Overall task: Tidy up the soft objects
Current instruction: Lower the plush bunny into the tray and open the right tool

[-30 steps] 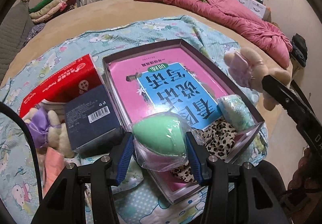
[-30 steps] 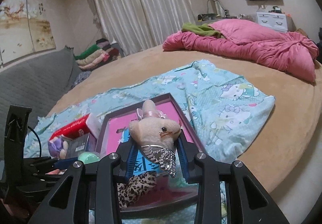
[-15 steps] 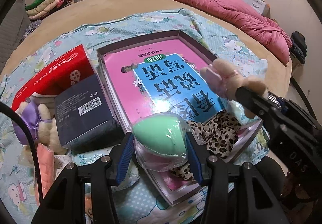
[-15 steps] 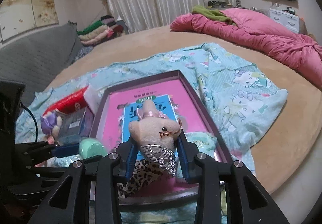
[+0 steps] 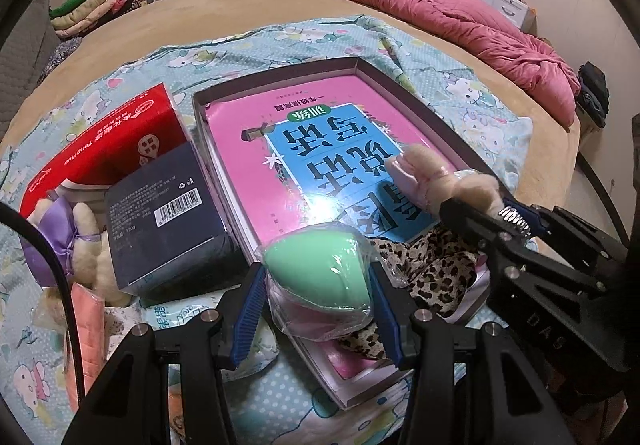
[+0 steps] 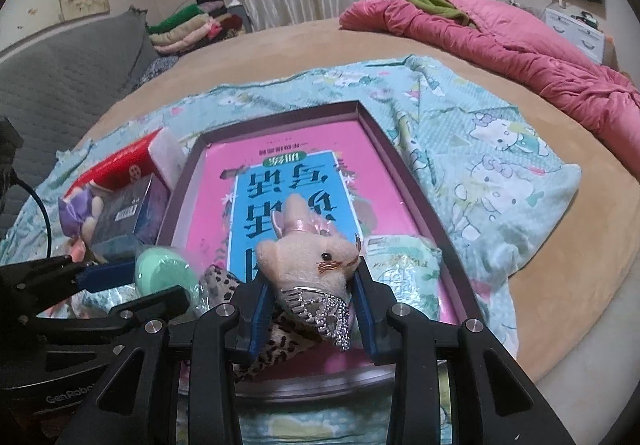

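- Plush rabbit (image 6: 308,257) (beige, with a pink bow and a sequinned collar) is sitting clamped between the blue pads of the right gripper (image 6: 310,309), hanging over the near end of the box (image 6: 384,141).
- Left gripper (image 5: 320,297) is squeezing a green sponge in clear wrap (image 5: 320,277) at the box's near left edge.
- Inside the box a leopard-print fabric (image 5: 432,269) and a pale tissue pack (image 6: 400,265) are lying on the pink book (image 5: 256,149).
- Beside the box a red carton (image 5: 100,149), a dark box (image 5: 160,213) and a purple-bowed plush (image 5: 68,229) are resting on the patterned sheet (image 6: 492,173).
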Demonstrator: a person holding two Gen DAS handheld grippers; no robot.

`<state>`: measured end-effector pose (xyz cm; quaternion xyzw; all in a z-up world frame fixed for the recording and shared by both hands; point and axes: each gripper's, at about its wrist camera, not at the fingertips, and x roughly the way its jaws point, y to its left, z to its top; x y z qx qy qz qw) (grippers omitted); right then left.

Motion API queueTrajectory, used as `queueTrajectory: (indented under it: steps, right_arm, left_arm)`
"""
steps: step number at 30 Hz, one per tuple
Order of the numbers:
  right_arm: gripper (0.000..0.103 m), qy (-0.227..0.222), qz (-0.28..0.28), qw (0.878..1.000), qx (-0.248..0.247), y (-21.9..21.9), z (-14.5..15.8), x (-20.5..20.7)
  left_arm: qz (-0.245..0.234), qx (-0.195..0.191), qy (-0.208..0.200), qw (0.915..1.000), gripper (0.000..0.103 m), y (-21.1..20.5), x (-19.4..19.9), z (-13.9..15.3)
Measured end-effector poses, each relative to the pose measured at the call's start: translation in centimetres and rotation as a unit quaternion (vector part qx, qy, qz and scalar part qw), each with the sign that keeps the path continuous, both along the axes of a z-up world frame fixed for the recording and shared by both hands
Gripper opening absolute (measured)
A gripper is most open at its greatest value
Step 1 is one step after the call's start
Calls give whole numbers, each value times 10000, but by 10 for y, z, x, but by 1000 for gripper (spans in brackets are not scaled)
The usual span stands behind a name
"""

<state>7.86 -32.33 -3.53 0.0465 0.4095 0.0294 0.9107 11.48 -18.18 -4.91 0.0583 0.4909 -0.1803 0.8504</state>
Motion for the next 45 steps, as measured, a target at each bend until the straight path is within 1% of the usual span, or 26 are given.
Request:
queueTrajectory:
  steps: [9, 14, 18, 21, 25, 31, 34, 35, 41, 45]
  right_arm:
    - [43, 182, 277, 9993, 173, 5, -6, 4]
    - [44, 171, 340, 9991, 198, 7, -6, 2]
    - [45, 136, 329, 9989, 317, 4, -4, 2]
    - [48, 88, 299, 9982, 506, -1, -2, 1]
    - [55, 2, 296, 9966, 766, -6, 1, -1]
    - [57, -163, 229, 9959, 858, -9, 8, -5]
    - [60, -236, 128, 9952, 943, -13, 9, -6]
    - [61, -246, 82, 9950, 966, -15, 9, -6]
    - [63, -271, -47, 9942, 1038, -22, 10, -8]
    - [65, -289, -86, 9942, 1032, -23, 11, -8]
  left_arm:
    - [31, -24, 31, 10000, 51, 2, 1, -1]
    - [70, -51, 56, 9999, 51, 4, 2, -1]
    - [82, -71, 72, 9999, 51, 6, 2, -2]
    - [91, -106, 106, 9998, 51, 7, 3, -3]
    - [103, -162, 147, 9997, 51, 9, 4, -4]
    - [108, -181, 160, 9996, 52, 9, 3, -5]
    - [109, -226, 199, 9995, 52, 10, 3, -5]
    - [123, -267, 235, 9993, 52, 11, 4, -5]
    - [183, -455, 349, 9982, 53, 15, 6, -5]
    - [197, -496, 381, 9978, 53, 15, 7, -5]
